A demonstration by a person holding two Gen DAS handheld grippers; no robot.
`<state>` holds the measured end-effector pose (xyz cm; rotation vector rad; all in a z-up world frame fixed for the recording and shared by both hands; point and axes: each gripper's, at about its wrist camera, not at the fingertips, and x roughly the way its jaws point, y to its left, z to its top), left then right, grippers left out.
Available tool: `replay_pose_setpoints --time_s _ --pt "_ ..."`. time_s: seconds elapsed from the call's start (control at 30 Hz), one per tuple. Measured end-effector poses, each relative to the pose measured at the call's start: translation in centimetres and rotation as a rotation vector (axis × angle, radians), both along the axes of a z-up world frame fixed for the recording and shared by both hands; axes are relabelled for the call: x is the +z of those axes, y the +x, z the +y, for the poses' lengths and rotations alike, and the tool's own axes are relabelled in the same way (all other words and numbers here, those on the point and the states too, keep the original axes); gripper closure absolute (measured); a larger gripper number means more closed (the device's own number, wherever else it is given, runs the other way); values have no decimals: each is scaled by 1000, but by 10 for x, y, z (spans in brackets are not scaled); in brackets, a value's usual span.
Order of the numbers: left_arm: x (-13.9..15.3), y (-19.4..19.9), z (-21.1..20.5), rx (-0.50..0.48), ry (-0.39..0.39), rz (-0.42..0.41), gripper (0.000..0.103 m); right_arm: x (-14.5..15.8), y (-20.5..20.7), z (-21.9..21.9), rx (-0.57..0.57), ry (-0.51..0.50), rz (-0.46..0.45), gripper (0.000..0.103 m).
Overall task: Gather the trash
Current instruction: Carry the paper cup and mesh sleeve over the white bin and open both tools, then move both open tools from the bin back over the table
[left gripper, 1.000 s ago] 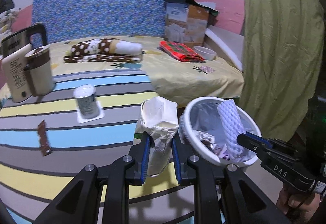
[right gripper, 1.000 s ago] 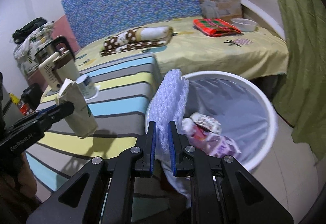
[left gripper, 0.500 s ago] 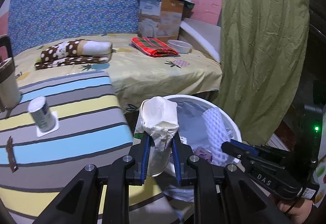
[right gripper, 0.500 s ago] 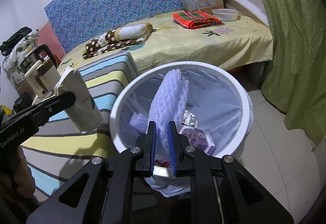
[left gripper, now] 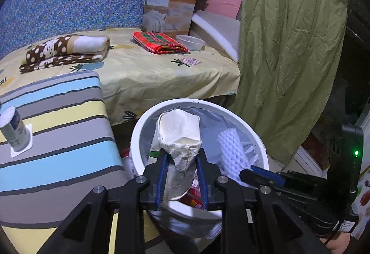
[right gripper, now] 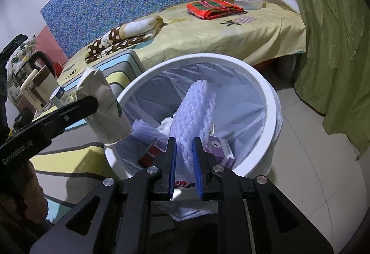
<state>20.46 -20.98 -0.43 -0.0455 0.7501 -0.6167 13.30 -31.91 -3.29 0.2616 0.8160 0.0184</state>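
A white bin point(left gripper: 208, 103) with a clear liner stands on the floor beside the striped table. My left gripper point(left gripper: 181, 161) has a crumpled white carton point(left gripper: 178, 131) upright between its blue pads, just over the bin's near-left rim. Its jaws are opening, and the tips still touch the carton. My right gripper point(right gripper: 185, 145) has a white foam net sleeve point(right gripper: 196, 110) between its pads above the bin point(right gripper: 270, 96); its jaws are opening too, and the foam still fills the gap. A purple box point(right gripper: 219, 147) and a red packet point(right gripper: 152, 152) lie in the bin.
The striped table point(left gripper: 57, 138) at left carries a small white cup point(left gripper: 13, 129), a kettle and a mug point(right gripper: 39, 83). Behind the bin is a bed point(left gripper: 161, 73) with folded cloths and a box. A green curtain point(left gripper: 289, 46) hangs right. Tiled floor point(right gripper: 312, 161) shows right of the bin.
Both grippers moved from the table edge to over the bin and dipped toward it, carrying the carton and the foam net. Both pairs of jaws have parted slightly.
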Motion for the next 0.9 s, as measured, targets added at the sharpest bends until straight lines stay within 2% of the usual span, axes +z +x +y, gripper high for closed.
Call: replay_pose_setpoints --time_s 0.1,0.17,0.23,0.53,0.9 --pt "-1 4 0 -1 -7 -7 71 -2 2 -2 -7 11 12 82" --pt "-2 6 1 4 -14 -5 60 -3 2 -3 -14 13 14 73" --pt "-4 8 3 10 -19 -1 58 -1 1 -3 -16 16 6 60" --pt "-1 3 20 35 -29 13 58 6 -3 -2 -15 20 -20 59" --pt "11 -25 51 76 -44 -9 58 22 -11 14 36 13 -67 59"
